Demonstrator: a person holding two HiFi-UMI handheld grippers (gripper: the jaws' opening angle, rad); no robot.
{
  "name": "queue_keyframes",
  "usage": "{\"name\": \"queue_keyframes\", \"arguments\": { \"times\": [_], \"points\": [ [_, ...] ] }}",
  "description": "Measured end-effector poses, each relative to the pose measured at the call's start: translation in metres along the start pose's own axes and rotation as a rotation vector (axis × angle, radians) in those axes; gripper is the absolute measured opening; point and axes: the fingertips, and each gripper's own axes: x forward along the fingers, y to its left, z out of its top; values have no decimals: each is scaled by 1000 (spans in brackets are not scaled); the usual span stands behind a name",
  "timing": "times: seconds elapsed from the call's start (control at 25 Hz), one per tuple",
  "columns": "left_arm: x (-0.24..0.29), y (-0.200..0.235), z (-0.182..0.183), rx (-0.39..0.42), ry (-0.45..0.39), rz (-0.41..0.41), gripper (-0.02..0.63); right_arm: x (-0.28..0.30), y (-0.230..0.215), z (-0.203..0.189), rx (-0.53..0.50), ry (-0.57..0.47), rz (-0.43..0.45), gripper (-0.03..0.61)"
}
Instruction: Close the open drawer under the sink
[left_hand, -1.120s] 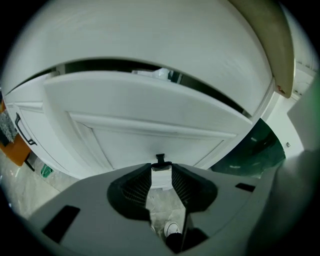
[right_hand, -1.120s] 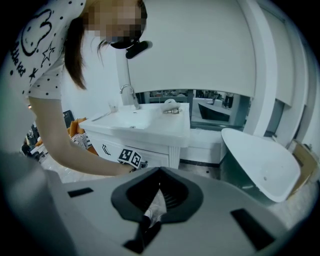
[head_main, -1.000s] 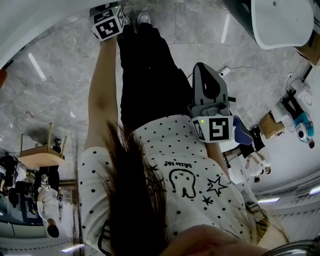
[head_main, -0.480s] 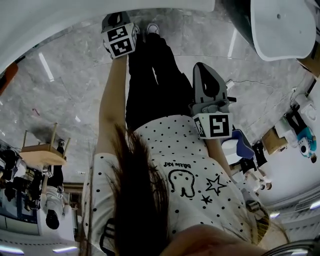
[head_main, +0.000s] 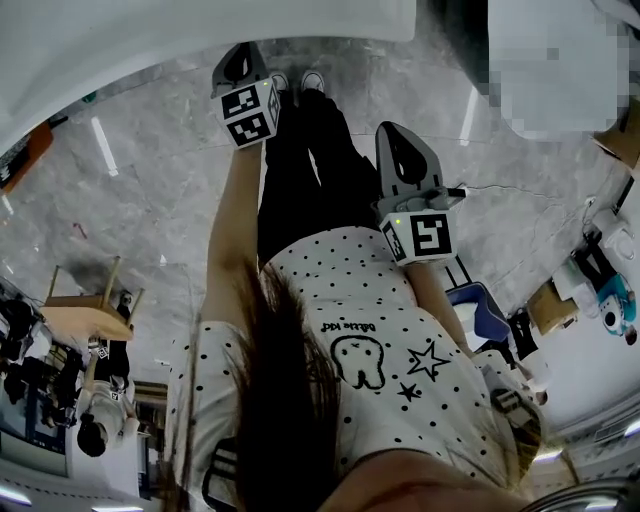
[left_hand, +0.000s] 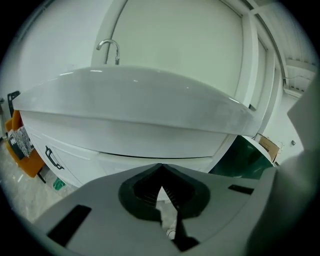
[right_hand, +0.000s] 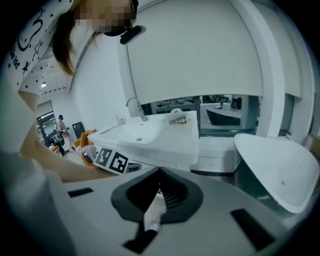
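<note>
Grey marble floor (head_main: 130, 200) fills the head view, with the white sink unit (head_main: 200, 30) along the top edge. Person seen from above: dotted white shirt (head_main: 400, 370), black trousers, white shoes. Left gripper (head_main: 238, 60) is held out near the sink unit, its marker cube below it in frame. Right gripper (head_main: 395, 140) is held further back, over the trousers. Drawer not visible in this view.

Left gripper view: white basin (left_hand: 135, 100) spans the frame, faucet (left_hand: 109, 50) above it. Drawer front (left_hand: 80, 150) sits right under the basin, with a black handle (left_hand: 52, 158) at its left; can't tell if it is fully flush. Left gripper (left_hand: 161, 170) jaws are pressed together, nothing between them, not touching the drawer. Orange object (left_hand: 27, 160) at far left, dark green base (left_hand: 245, 160) at right.

Right gripper view: same basin (right_hand: 145, 135) with faucet (right_hand: 132, 106), seen from further off. Left gripper's marker cube (right_hand: 112, 161) is just in front of the cabinet and hides most of the drawer area. Right gripper (right_hand: 160, 175) jaws are together too, nothing held. White curved shell (right_hand: 280, 170) at right, the person's arm (right_hand: 60, 167) at left.
</note>
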Motion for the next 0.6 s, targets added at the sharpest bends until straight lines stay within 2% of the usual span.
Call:
{"name": "queue_keyframes", "arguments": {
  "times": [0.28,0.6],
  "points": [
    [-31,-8,23,0,-26,-3,5,-1,1,19,-36,-40,25,12],
    [-70,-25,65,-3,-104,-1,5,-8,-6,38,-61,-87,42,12]
  ]
}}
